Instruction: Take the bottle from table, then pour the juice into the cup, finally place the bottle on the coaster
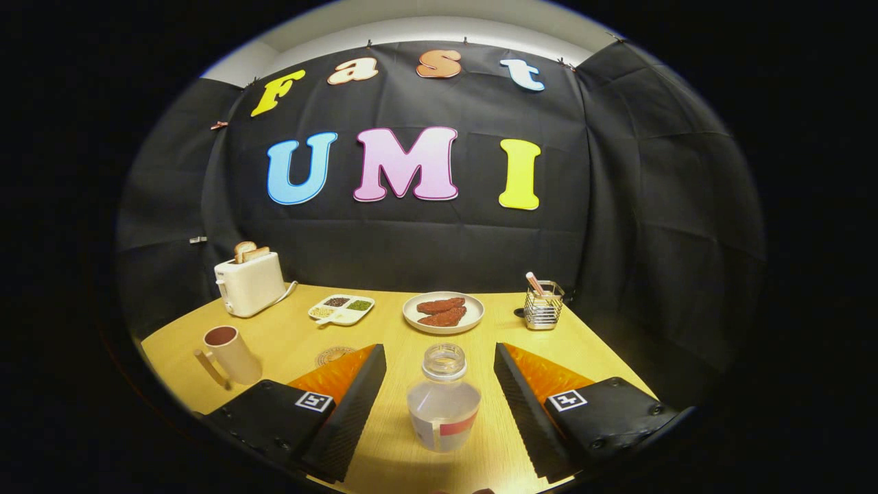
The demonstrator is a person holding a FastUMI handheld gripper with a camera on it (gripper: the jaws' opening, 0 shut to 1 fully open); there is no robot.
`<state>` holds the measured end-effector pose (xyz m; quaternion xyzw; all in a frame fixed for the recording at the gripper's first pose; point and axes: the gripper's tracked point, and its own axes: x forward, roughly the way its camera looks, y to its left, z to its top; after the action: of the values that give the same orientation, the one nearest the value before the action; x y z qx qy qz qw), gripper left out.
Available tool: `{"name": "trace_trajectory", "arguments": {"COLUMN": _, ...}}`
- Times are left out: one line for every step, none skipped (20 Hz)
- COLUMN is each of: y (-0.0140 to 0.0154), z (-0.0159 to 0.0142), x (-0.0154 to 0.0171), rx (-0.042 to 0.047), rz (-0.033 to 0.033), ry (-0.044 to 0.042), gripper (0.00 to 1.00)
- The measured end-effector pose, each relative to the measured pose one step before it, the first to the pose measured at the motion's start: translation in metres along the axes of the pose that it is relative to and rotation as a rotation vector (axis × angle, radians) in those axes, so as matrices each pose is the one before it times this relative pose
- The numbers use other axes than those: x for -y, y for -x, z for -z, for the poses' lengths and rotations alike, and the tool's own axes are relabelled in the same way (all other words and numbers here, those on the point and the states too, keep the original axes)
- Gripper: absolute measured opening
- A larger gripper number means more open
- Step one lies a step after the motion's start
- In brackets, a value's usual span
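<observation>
- Bottle (443, 398): clear plastic, uncapped, standing upright on the table with its long axis vertical and its open mouth pointing up; a label band wraps the lower body. It stands between the two fingers, touching neither.
- Gripper (440, 405): fingers spread wide apart, one on each side of the bottle with a gap on both sides; nothing is grasped.
- Cup (231, 353): pale mug with a handle, standing upright to the near left, beyond the left finger; its inside looks dark.
- Coaster (334, 355): round patterned disc lying flat on the table, just past the left finger's tip, between the cup and the bottle; partly hidden by the finger.
- Plate (443, 312): round, pale, farther back at centre, holding two reddish-brown pieces of food.
- Divided tray (341, 309): small, left of the plate, with seeds or grains in its compartments.
- Toaster (249, 283): white, far left, with bread slices standing in its slots.
- Wire holder (543, 305): far right, with a stick-like item standing in it.
- Table (384, 425): light wood grain, yellowish.
- Wall: black cloth behind and at both sides.
</observation>
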<state>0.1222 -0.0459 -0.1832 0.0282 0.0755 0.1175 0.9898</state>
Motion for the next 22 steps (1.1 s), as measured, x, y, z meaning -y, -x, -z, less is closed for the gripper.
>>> {"name": "trace_trajectory", "arguments": {"y": -0.00402, "z": 0.00842, "x": -0.00015, "rx": -0.01122, "rz": -0.00243, "ry": -0.00494, "gripper": 0.97}}
{"name": "trace_trajectory", "arguments": {"y": -0.00292, "z": 0.00718, "x": -0.00091, "rx": -0.01436, "rz": -0.00112, "ry": -0.00499, "gripper": 0.97}}
{"name": "trace_trajectory", "arguments": {"y": -0.00278, "z": 0.00616, "x": 0.0013, "rx": -0.00999, "rz": 0.00015, "ry": -0.00305, "gripper": 0.98}}
{"name": "trace_trajectory", "arguments": {"y": -0.00238, "z": 0.00372, "x": -0.00079, "rx": 0.00034, "rz": 0.00107, "ry": -0.00044, "gripper": 0.98}}
{"name": "trace_trajectory", "arguments": {"y": -0.00232, "z": 0.0051, "x": -0.00004, "rx": -0.00424, "rz": -0.00096, "ry": 0.00384, "gripper": 0.97}}
{"name": "trace_trajectory", "arguments": {"y": -0.00246, "z": 0.00434, "x": -0.00141, "rx": -0.00494, "rz": -0.00197, "ry": 0.00673, "gripper": 0.98}}
{"name": "trace_trajectory", "arguments": {"y": -0.00219, "z": 0.00303, "x": 0.00086, "rx": -0.00133, "rz": 0.00124, "ry": 0.005, "gripper": 0.98}}
{"name": "trace_trajectory", "arguments": {"y": -0.00197, "z": 0.0019, "x": 0.00117, "rx": -0.00169, "rz": -0.00004, "ry": -0.00251, "gripper": 0.98}}
{"name": "trace_trajectory", "arguments": {"y": -0.00142, "z": 0.00212, "x": -0.00072, "rx": -0.00242, "rz": -0.00129, "ry": -0.00657, "gripper": 0.97}}
{"name": "trace_trajectory", "arguments": {"y": -0.00216, "z": 0.00187, "x": 0.00015, "rx": -0.00101, "rz": 0.00069, "ry": -0.00494, "gripper": 0.97}}
{"name": "trace_trajectory", "arguments": {"y": -0.00267, "z": 0.00237, "x": 0.00092, "rx": -0.00299, "rz": 0.00154, "ry": 0.0019, "gripper": 0.97}}
{"name": "trace_trajectory", "arguments": {"y": -0.00287, "z": 0.00351, "x": 0.00091, "rx": -0.00584, "rz": 0.00126, "ry": 0.00442, "gripper": 0.98}}
{"name": "trace_trajectory", "arguments": {"y": -0.00217, "z": 0.00312, "x": -0.00041, "rx": -0.00593, "rz": -0.00159, "ry": 0.00256, "gripper": 0.98}}
{"name": "trace_trajectory", "arguments": {"y": -0.00012, "z": 0.0024, "x": -0.00014, "rx": -0.00416, "rz": 0.00009, "ry": 0.00072, "gripper": 0.97}}
{"name": "trace_trajectory", "arguments": {"y": -0.00065, "z": 0.0003, "x": 0.00013, "rx": 0.00101, "rz": 0.00058, "ry": 0.00222, "gripper": 0.97}}
{"name": "trace_trajectory", "arguments": {"y": -0.00061, "z": -0.0008, "x": 0.00171, "rx": 0.00319, "rz": 0.00341, "ry": 0.00538, "gripper": 0.92}}
{"name": "trace_trajectory", "arguments": {"y": -0.00069, "z": -0.00016, "x": -0.00048, "rx": 0.00311, "rz": -0.00448, "ry": 0.00038, "gripper": 0.88}}
{"name": "trace_trajectory", "arguments": {"y": 0.00038, "z": 0.00075, "x": -0.00197, "rx": -0.00256, "rz": -0.00516, "ry": -0.00013, "gripper": 0.8}}
{"name": "trace_trajectory", "arguments": {"y": -0.00024, "z": -0.00098, "x": -0.0007, "rx": 0.00292, "rz": -0.00248, "ry": 0.00099, "gripper": 0.79}}
{"name": "trace_trajectory", "arguments": {"y": -0.00148, "z": 0.00068, "x": -0.00141, "rx": -0.00503, "rz": -0.00958, "ry": 0.00442, "gripper": 0.78}}
{"name": "trace_trajectory", "arguments": {"y": 0.00122, "z": 0.00033, "x": -0.00142, "rx": -0.00354, "rz": -0.00768, "ry": 0.00824, "gripper": 0.77}}
{"name": "trace_trajectory", "arguments": {"y": -0.00042, "z": 0.00028, "x": -0.00046, "rx": -0.00628, "rz": -0.00566, "ry": 0.00955, "gripper": 0.76}}
